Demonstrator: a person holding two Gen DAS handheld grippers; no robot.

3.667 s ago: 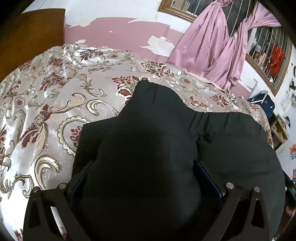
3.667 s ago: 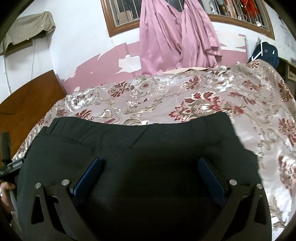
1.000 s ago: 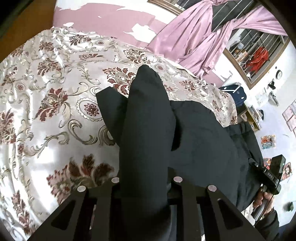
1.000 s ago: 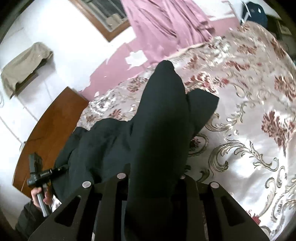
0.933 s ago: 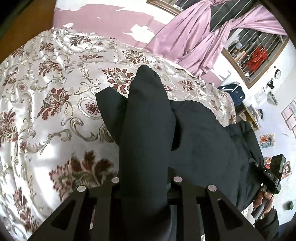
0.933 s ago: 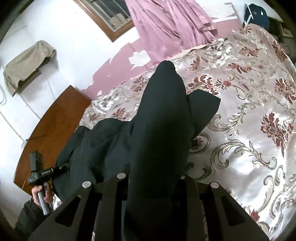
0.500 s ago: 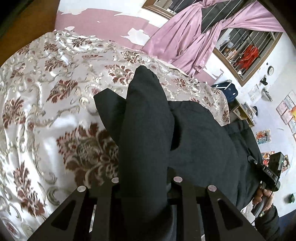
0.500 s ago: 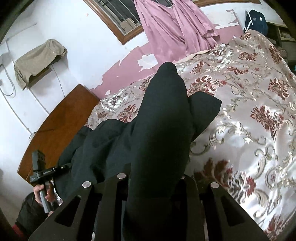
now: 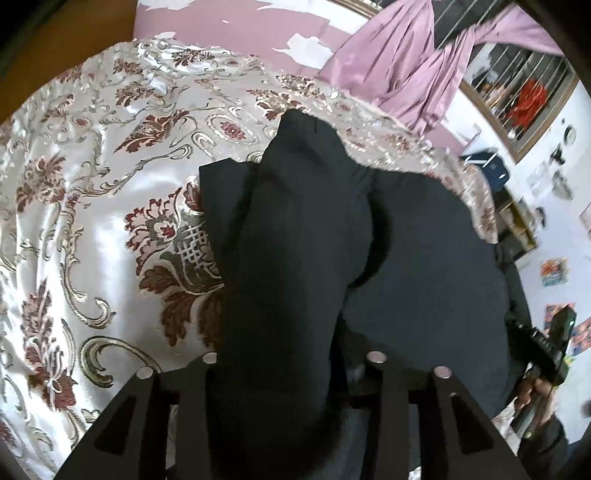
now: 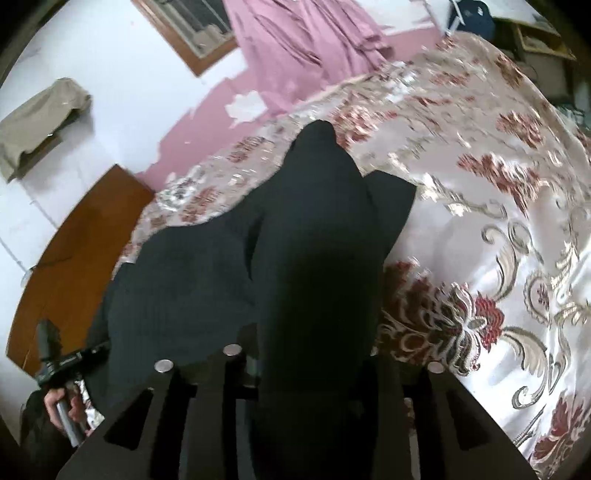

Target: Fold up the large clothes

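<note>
Black garment [image 9: 424,258] (trousers by the look of the waistband edge, not certain) lies spread over the floral satin bedspread [image 9: 92,229], near the edge of the bed closest to both claws

Left claw [image 9: 291,365]: clenched on a bunched fold of the garment. The cloth rises between the two fingers as a tall ridge and hides the fingertips; only the black finger frames and their round bolts show. To the left of the ridge a flat corner of the garment rests on the bedspread. To its right the main body of the cloth slopes away toward the bed's far side

Right claw [image 10: 314,354]: also clenched on a fold of the black garment [image 10: 184,288], with the same ridge standing up between the fingers. A pointed corner lies on the bedspread [image 10: 498,229] just right of the ridge; the bulk of the cloth sags off to the left

Left wrist view, lower right beyond the garment: a hand [image 9: 535,398] gripping the handle of the other gripper. Right wrist view, lower left: a hand [image 10: 62,406] on the handle of the opposite gripper

Behind the bed: pink curtain [image 9: 399,74] against a peeling pink and white wall [image 9: 229,26]. Wooden headboard [image 10: 74,254] left of the garment in the right wrist view. Right wrist view is somewhat blurred
</note>
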